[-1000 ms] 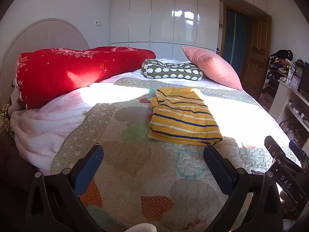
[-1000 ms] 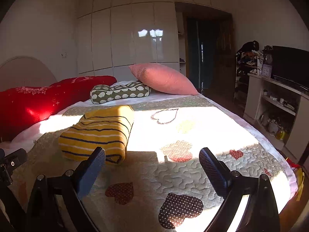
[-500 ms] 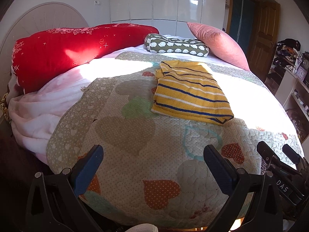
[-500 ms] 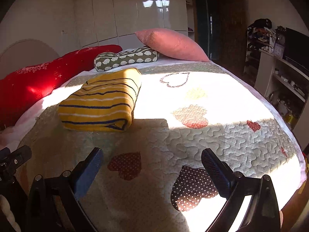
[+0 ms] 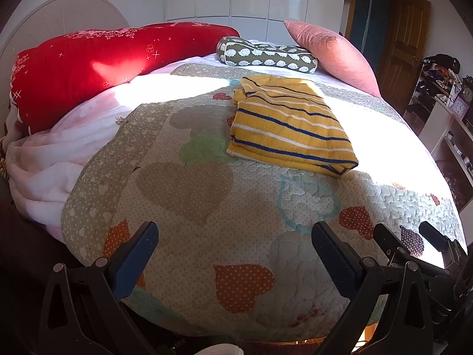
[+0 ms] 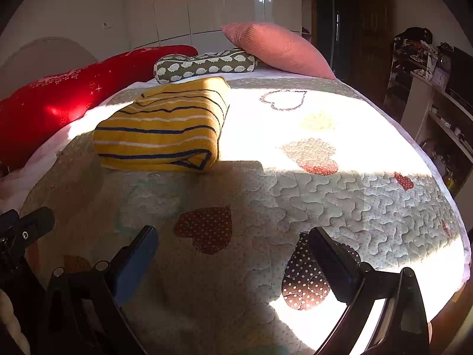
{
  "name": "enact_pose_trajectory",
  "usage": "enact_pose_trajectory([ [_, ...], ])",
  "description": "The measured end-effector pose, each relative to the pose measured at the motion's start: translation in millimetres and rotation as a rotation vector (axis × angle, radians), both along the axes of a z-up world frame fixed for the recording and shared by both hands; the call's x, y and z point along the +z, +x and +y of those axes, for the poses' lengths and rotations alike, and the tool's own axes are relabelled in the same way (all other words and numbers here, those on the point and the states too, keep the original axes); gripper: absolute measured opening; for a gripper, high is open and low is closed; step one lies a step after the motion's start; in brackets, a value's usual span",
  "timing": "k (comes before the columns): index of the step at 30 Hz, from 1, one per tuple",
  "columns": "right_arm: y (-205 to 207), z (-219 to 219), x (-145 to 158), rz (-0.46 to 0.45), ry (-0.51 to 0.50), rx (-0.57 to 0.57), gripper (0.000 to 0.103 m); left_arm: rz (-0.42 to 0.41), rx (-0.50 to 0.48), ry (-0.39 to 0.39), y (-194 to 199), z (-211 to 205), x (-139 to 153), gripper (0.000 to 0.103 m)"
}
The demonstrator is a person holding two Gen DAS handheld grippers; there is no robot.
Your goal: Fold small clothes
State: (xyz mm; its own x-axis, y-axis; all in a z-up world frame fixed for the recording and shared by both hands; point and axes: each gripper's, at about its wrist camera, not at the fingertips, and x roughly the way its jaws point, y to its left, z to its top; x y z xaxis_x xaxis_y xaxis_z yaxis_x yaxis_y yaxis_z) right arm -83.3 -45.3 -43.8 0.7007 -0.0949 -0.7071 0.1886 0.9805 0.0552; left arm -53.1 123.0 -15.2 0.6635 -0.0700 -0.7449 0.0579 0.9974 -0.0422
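Folded garment on quilt, mid-bed.
Garment point(image 5: 288, 127) lies on the quilt point(image 5: 207, 207). Behind it, a bolster point(image 5: 266, 56) with a pillow point(image 5: 331, 53) to its right and a rolled blanket point(image 5: 103, 62) to its left. Shelves point(image 6: 437, 109) stand right of the bed.

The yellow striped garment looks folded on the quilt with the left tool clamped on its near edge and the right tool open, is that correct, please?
Not quite: the left tool is not clamped on the yellow striped garment. The left wrist view shows it open and empty, well short of the garment. The rest stands: the garment lies folded on the quilt, and the right tool is open.
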Motion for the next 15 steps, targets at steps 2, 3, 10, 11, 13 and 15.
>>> enact_pose_trajectory([
  [2, 0.4, 0.8, -0.4, 0.002, -0.004, 0.003, 0.102, 0.002, 0.001, 0.003, 0.3, 0.2, -0.9, 0.103],
  [3, 0.7, 1.5, -0.7, 0.004, -0.006, 0.006, 0.102, 0.002, 0.000, 0.001, 0.3, 0.3, -0.9, 0.103],
  [10, 2.1, 5.4, -4.1, 0.019, -0.012, 0.015, 0.102, 0.006, 0.000, -0.003, 0.5, 0.5, -2.4, 0.103],
  [11, 2.3, 5.4, -4.2, 0.020, -0.012, 0.017, 0.102, 0.006, 0.000, -0.003, 0.6, 0.3, -2.6, 0.103],
  [13, 2.3, 6.2, -4.5, 0.021, -0.011, 0.019, 0.102, 0.007, 0.000, -0.002, 0.3, 0.5, -3.4, 0.103],
  [15, 2.3, 6.6, -4.5, 0.021, -0.012, 0.018, 0.102, 0.008, 0.001, -0.001, 0.3, 0.7, -4.0, 0.103],
])
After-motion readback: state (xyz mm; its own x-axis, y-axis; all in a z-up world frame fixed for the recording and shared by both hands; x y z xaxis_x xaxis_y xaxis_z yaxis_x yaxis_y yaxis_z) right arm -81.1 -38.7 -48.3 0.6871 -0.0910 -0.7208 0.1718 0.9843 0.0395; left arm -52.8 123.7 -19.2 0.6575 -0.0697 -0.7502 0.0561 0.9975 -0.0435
